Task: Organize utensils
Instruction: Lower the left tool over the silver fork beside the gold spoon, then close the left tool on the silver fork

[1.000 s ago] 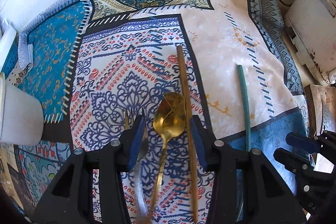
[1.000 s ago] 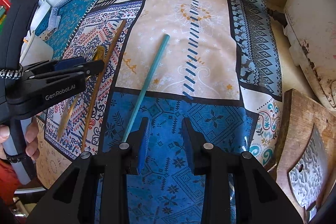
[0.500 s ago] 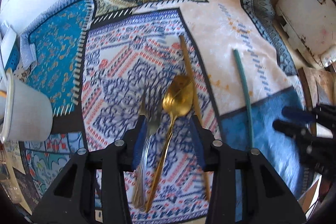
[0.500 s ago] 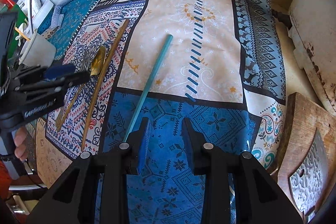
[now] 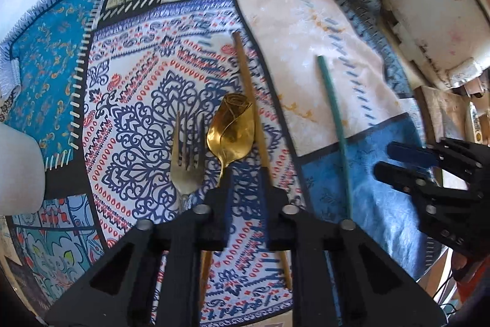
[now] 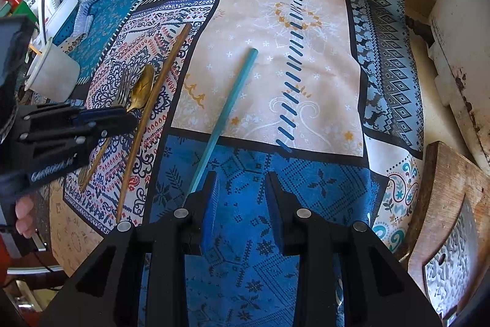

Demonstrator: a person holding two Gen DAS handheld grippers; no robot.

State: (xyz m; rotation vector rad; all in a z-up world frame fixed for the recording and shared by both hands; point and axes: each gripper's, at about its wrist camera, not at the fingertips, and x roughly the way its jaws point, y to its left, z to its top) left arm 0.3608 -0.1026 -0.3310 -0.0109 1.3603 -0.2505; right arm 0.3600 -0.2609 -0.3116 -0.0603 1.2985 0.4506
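Patchwork tablecloth (image 6: 306,51) in blue, cream and red panels covers the whole work surface. A scuffed white box (image 5: 435,20) stands off its far right edge, and a worn wooden cutting board (image 6: 444,189) lies at the near right. A white cup (image 6: 52,75) stands at the left edge of the cloth.

The left gripper (image 5: 248,192) points steeply down over the red-and-navy panel with its jaws closing. A narrow gap remains, and only cloth shows in it. The right gripper (image 6: 242,195) hovers over the deep blue panel, released, with nothing between its blue pads.

The utensils all lie flat on the cloth. A teal chopstick (image 6: 232,97) runs from the cream panel down onto the blue one, where its near end disappears behind the right gripper's left finger. A wooden chopstick (image 6: 153,100) lies well apart from it on the red-and-navy panel and passes under the left gripper's right finger. Touching its left side is a gold spoon (image 5: 231,131), bowl away from the camera, whose handle slips under that gripper's left finger. Just left of the spoon lies a pale gold fork (image 5: 186,155), tines pointing away.
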